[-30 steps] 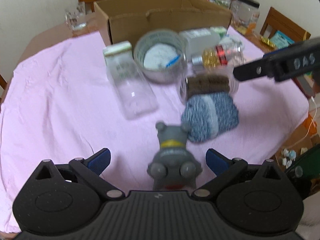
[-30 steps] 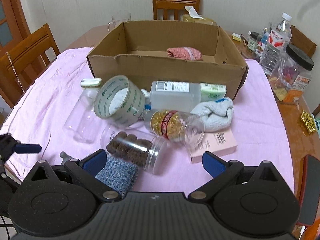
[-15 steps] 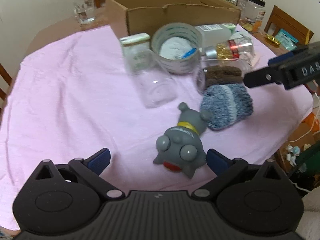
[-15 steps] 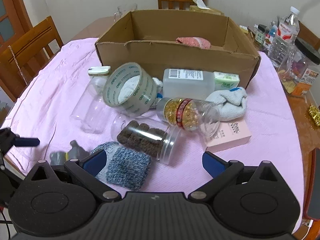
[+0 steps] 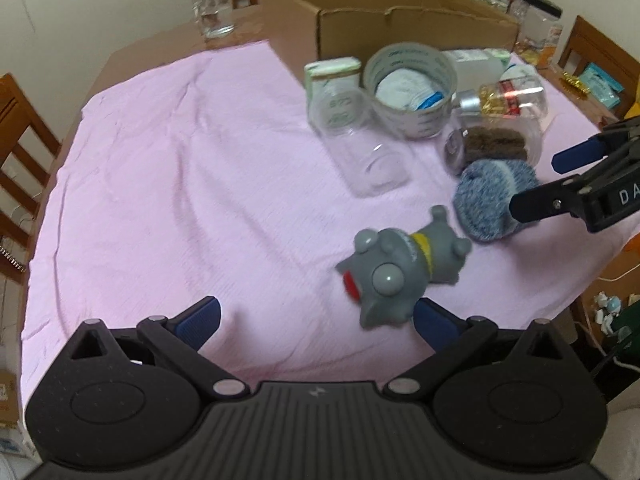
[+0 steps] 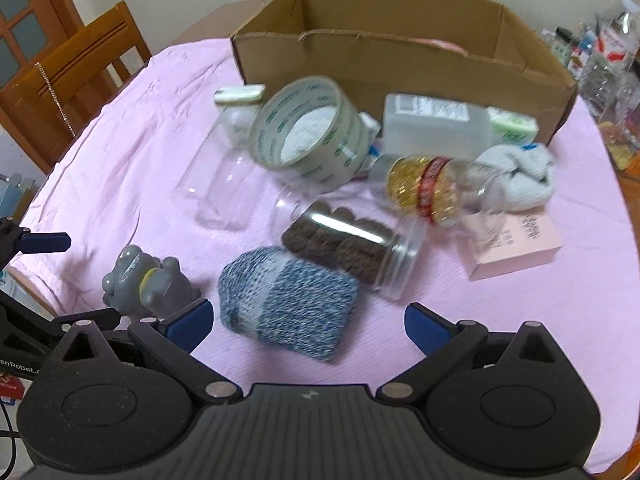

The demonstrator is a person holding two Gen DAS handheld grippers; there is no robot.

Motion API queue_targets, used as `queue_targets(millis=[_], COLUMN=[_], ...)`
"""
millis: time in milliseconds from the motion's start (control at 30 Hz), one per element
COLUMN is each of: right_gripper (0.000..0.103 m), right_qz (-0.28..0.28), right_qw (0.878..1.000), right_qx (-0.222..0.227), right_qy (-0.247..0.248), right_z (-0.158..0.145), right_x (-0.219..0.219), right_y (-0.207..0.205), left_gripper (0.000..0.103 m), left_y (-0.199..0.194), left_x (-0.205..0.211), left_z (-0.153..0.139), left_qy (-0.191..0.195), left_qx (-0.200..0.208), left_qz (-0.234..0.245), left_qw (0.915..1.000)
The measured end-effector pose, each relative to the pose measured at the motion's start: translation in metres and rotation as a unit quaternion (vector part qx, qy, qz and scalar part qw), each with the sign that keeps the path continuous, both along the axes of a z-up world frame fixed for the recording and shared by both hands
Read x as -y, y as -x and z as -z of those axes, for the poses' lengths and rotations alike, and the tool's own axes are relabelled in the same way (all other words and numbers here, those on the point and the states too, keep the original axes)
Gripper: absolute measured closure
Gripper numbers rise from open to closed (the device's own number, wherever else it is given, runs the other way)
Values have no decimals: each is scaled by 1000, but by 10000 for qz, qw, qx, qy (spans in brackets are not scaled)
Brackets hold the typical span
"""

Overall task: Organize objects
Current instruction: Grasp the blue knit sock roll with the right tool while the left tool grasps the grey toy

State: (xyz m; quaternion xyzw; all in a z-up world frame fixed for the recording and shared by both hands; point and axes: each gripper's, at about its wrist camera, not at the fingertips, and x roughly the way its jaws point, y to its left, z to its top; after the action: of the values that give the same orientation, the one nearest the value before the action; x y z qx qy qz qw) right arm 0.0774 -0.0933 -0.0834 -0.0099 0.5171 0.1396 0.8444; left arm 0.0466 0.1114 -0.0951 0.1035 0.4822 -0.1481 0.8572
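**Toy rolled onto its side, nothing yet packed**

Since a second ago: grey toy (image 5: 394, 270) turned from lying nose-toward-lens to lying sideways on the pink cloth (image 5: 180, 168), now just by the inner fingertip of the left gripper (image 5: 316, 320). Right gripper (image 6: 306, 326) closer in over the blue knit sock (image 6: 288, 300).

Both sets of fingers spread wide, gripping nothing. Toy and sock loose on the counter, well short of the cardboard box (image 6: 400, 52); tape roll (image 6: 308, 128), cookie jar (image 6: 352, 248) and clear bottle (image 5: 356, 140) crowded between.

Likely risks: rounded toy squirting sideways if pinched off-centre; soft sock bunching so only a fold gets caught; jar on its side nudged into a roll by a low approach.

Pose: left gripper low, angled forward and down, toy off to its right. Right gripper low and pitched down, sock centred between the tips.
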Motion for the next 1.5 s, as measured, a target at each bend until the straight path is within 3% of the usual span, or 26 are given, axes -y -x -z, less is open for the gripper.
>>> queue_targets(millis=[167,400,667,1033,1267,1333,1433,1500], right_gripper=[0,0,0,0,0,0,0,0], right_qz=[-16,65,241,-68,-218,-225,-208,-200], right_qw=[10000,9998,9988,9989,9989,9993,9995,9996], right_qx=[-19,-13,-4,76,133,111,84,65], right_qy=[-33,179,422,455,385,280,222,180], right_z=[9,24,28,29,27,27,28,30], right_x=[-10,-22,-8,9,9,11,9,7], right_y=[-5,-14,-10,1,7,7,5,3], left_gripper=[0,1,1,2,15,16,30,30], left_y=[3,10,12,-1,-4,-4,-5,-7], left_x=[-8,-6,4,27,32,34,35,32], left_z=[5,3,1,4,16,17,16,14], left_qy=[100,254,526,1075,1149,1130,965,962], left_qx=[-110,-71,-18,73,-142,-85,4,-17], left_qz=[-250,-147,0,-201,-512,-536,-541,-501], left_qw=[9996,9995,9986,9940,9920,9921,9939,9941])
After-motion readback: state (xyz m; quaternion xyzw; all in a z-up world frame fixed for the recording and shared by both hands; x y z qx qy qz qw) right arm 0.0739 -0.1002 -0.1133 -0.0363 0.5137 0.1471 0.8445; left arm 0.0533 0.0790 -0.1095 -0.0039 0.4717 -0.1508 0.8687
